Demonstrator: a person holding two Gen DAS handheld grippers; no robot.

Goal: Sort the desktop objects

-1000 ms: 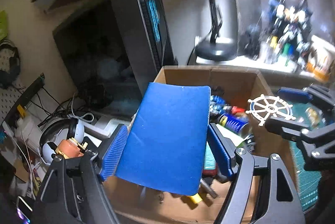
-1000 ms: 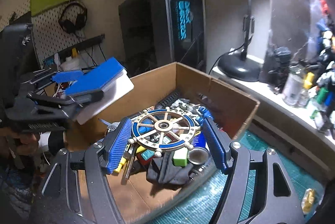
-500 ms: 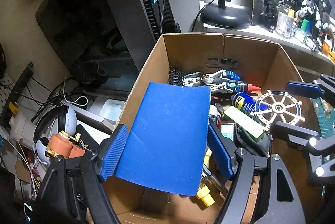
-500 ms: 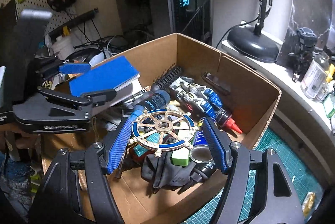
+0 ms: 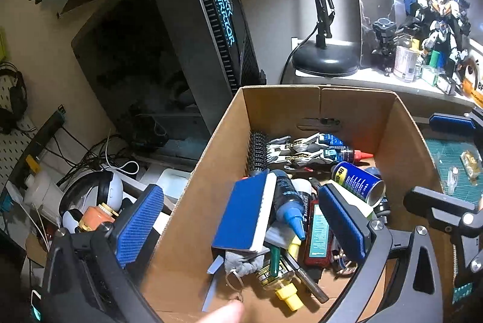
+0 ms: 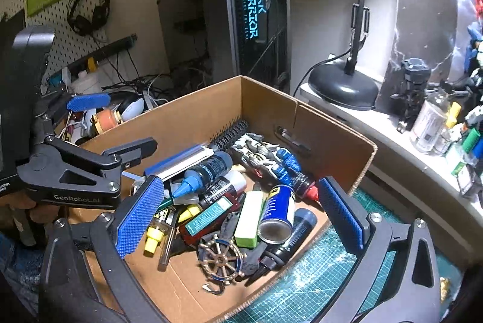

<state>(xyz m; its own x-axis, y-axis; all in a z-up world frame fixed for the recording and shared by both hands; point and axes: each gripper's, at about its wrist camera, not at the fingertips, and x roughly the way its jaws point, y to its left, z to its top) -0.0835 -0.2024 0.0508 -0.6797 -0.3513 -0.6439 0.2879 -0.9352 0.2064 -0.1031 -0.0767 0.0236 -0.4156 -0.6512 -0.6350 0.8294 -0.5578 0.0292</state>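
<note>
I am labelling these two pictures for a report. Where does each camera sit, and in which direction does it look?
Left wrist: on the left gripper, looking down into the cardboard box; its open blue pads and a fingertip show.
Right wrist: on the right gripper, looking down into the box from its other side; its open pads and the left gripper show.
Shared: the box, blue notebook, WD-40 can, computer tower.

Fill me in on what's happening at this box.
A person is sorting desk clutter into a cardboard box, with a tool in each hand. Both jaws have just been opening and hold nothing. The left tool hangs over a blue notebook lying on the pile. The right tool hangs over a ship's wheel ornament in the box.
</note>
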